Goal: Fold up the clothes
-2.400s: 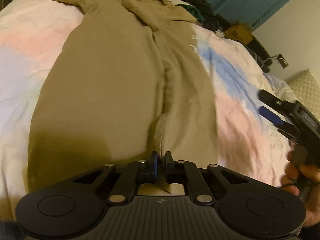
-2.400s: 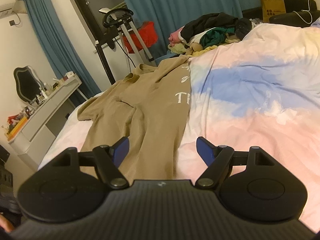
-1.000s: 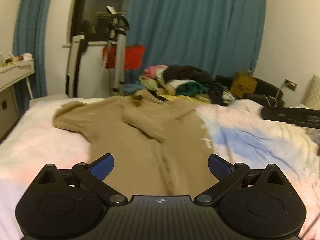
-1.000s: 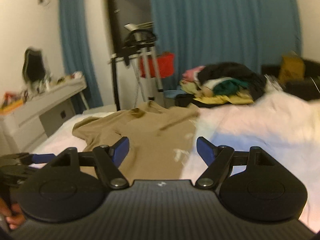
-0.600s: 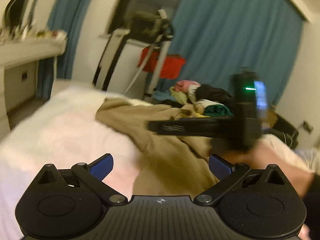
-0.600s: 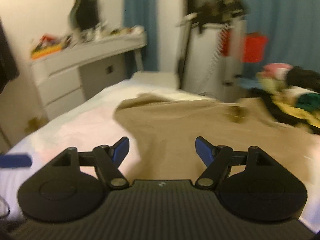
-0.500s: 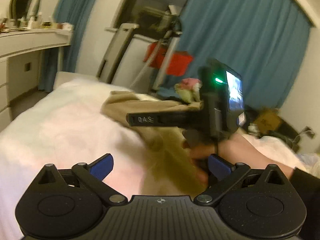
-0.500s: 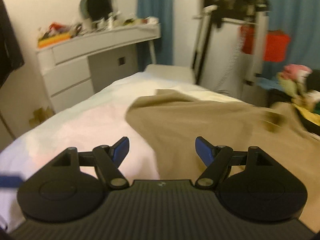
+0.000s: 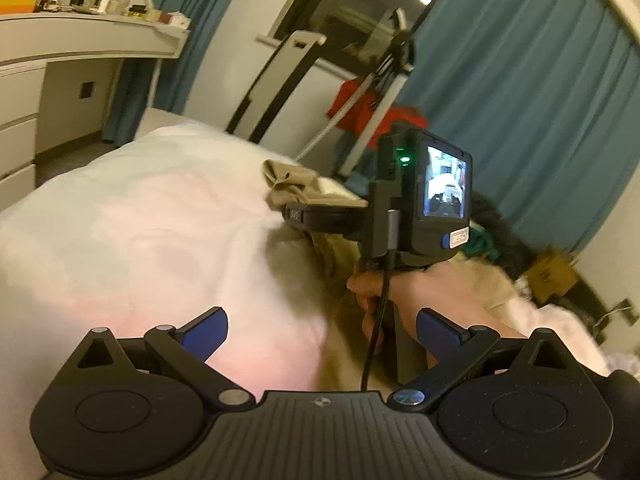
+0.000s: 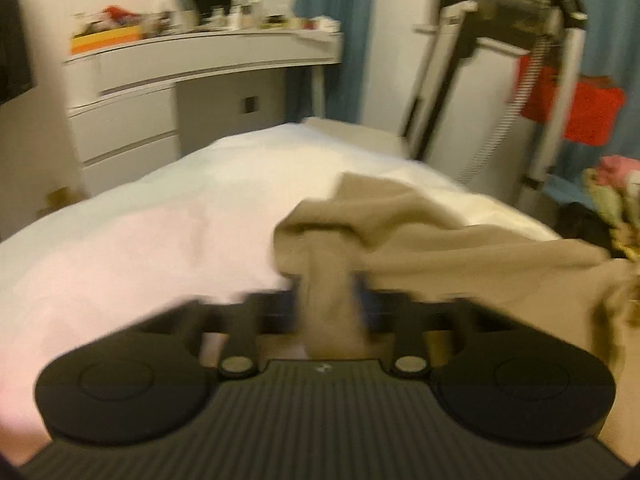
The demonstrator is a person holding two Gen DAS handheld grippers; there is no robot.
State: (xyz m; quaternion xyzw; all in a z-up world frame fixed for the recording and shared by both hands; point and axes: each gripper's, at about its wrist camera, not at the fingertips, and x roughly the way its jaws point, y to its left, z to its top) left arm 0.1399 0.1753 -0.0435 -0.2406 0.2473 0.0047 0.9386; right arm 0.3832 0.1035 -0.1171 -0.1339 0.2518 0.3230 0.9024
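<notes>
Tongs on the right (image 10: 326, 300) pinch a bunched fold of the tan cotton shirt (image 10: 460, 252) lying on the white-and-pink bed (image 10: 140, 248); left tongs (image 9: 320, 330) gape empty. Toward 12 o'clock, one-sided pulling risks dragging the shirt crooked.

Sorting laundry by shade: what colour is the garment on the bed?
Plain tan garment, clearest in the right wrist view.
</notes>
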